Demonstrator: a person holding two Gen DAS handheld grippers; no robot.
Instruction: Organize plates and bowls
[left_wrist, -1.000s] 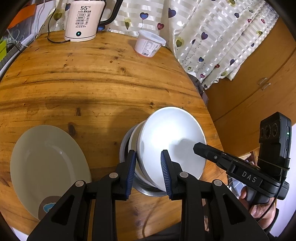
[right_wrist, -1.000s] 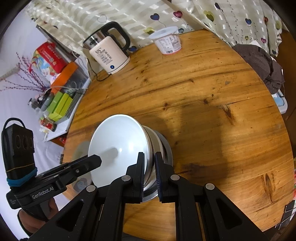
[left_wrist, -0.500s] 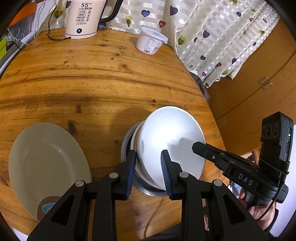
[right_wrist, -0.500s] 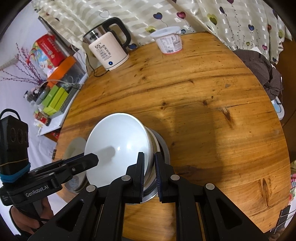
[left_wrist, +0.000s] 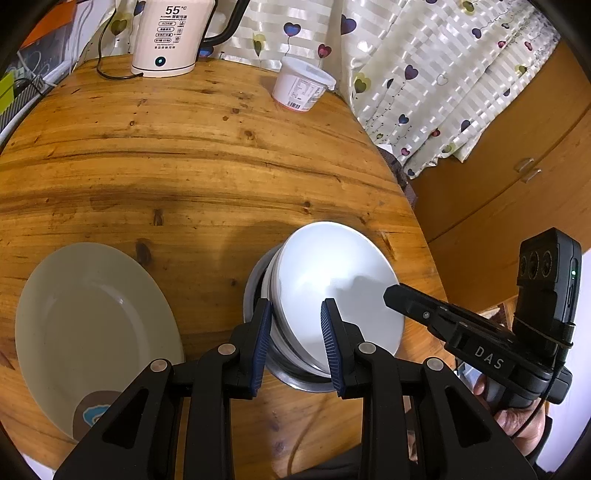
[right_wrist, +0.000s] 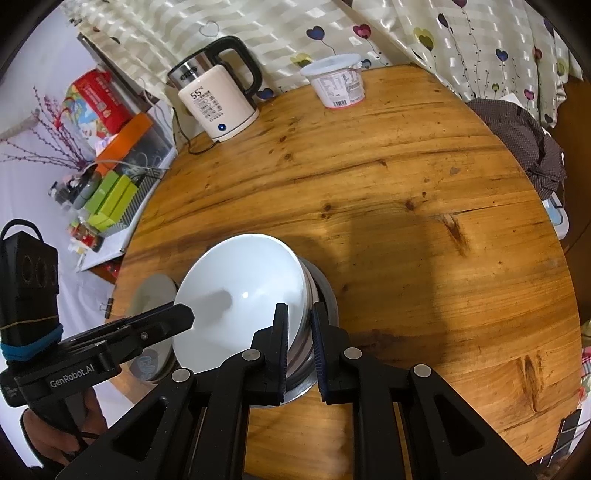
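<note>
A stack of white bowls (left_wrist: 343, 280) sits tilted inside a steel bowl (left_wrist: 255, 291) near the table's front edge. My left gripper (left_wrist: 295, 317) is shut on the stack's near rim, one blue pad outside the wall and one inside the top bowl. My right gripper (right_wrist: 299, 325) straddles the opposite rim of the white bowls (right_wrist: 240, 288) and the steel bowl (right_wrist: 325, 295). Its jaws are opening, with the rim between the pads and still touching them. A pale green plate (left_wrist: 92, 332) lies flat to the left of the stack.
On the round wooden table (left_wrist: 184, 155) a kettle (left_wrist: 166, 37) with its cord and a white tub (left_wrist: 303, 88) stand at the far edge. A curtain hangs behind. A dark cloth (right_wrist: 524, 140) lies off the right edge. Cluttered shelves (right_wrist: 110, 192) stand at the left.
The right gripper's jaws have parted slightly around the bowl rim. The left gripper's hold and the bowls look the same.
</note>
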